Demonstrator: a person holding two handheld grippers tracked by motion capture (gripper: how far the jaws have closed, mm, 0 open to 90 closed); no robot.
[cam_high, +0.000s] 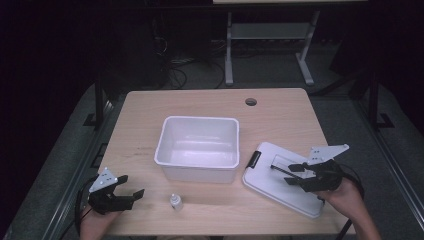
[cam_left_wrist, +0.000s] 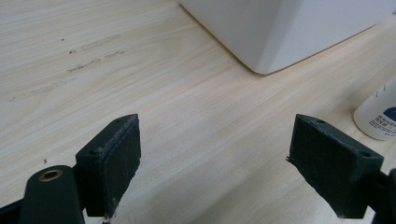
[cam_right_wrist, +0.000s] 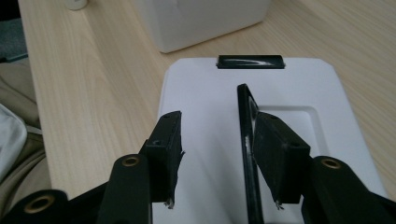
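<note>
A white plastic bin (cam_high: 197, 172) stands in the middle of the table. To its right lies a flat white lid (cam_high: 272, 187) with a black latch (cam_high: 254, 160) at the end nearest the bin. A thin black handle (cam_right_wrist: 246, 121) stands upright on the lid (cam_right_wrist: 205, 93). My right gripper (cam_right_wrist: 218, 119) hovers low over the lid, open; the handle is between the jaws, close against the right-hand pad and clear of the other. My left gripper (cam_high: 131, 185) rests near the front left corner, wide open with bare wood between its jaws (cam_left_wrist: 215, 123).
A small white dropper bottle (cam_high: 175, 201) stands upright near the front edge, between the two grippers, also at the right edge of the left gripper view (cam_left_wrist: 378, 114). A round cable hole (cam_high: 251, 102) sits near the table's far edge.
</note>
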